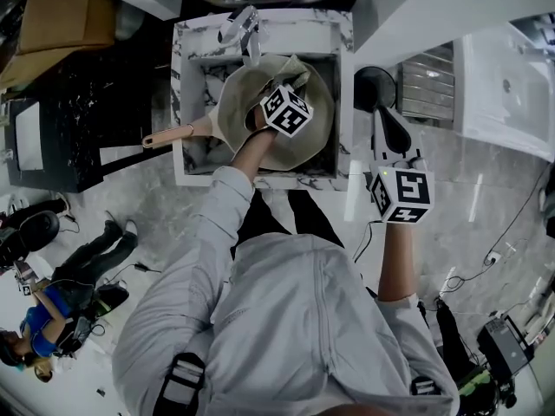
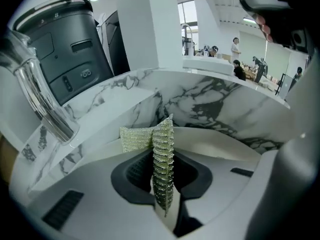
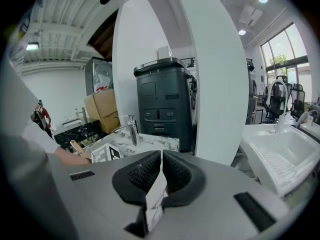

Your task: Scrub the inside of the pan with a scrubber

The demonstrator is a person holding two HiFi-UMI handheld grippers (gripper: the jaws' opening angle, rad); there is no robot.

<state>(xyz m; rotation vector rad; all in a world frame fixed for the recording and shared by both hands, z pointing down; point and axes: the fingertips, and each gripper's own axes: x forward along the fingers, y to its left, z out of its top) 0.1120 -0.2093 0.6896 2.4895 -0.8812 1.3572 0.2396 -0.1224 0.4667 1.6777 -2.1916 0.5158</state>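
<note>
A beige pan (image 1: 323,121) lies in the marble sink (image 1: 192,37), its handle (image 1: 178,134) pointing left. My left gripper (image 1: 293,89) hangs over the pan's far side, shut on a glittery mesh scrubber (image 1: 297,68). In the left gripper view the scrubber (image 2: 162,169) stands pinched between the jaws of the left gripper (image 2: 164,176), above the pan's pale rim (image 2: 225,144). My right gripper (image 1: 386,124) is held to the right of the sink, away from the pan. In its own view the right gripper (image 3: 161,166) is shut with nothing between the jaws.
A chrome faucet (image 1: 243,26) rises at the sink's back edge, close on the left in the left gripper view as faucet (image 2: 40,99). A dark grey machine (image 3: 162,104) stands behind it. A white basin (image 3: 280,154) is at the right. A person (image 1: 52,310) sits at the lower left.
</note>
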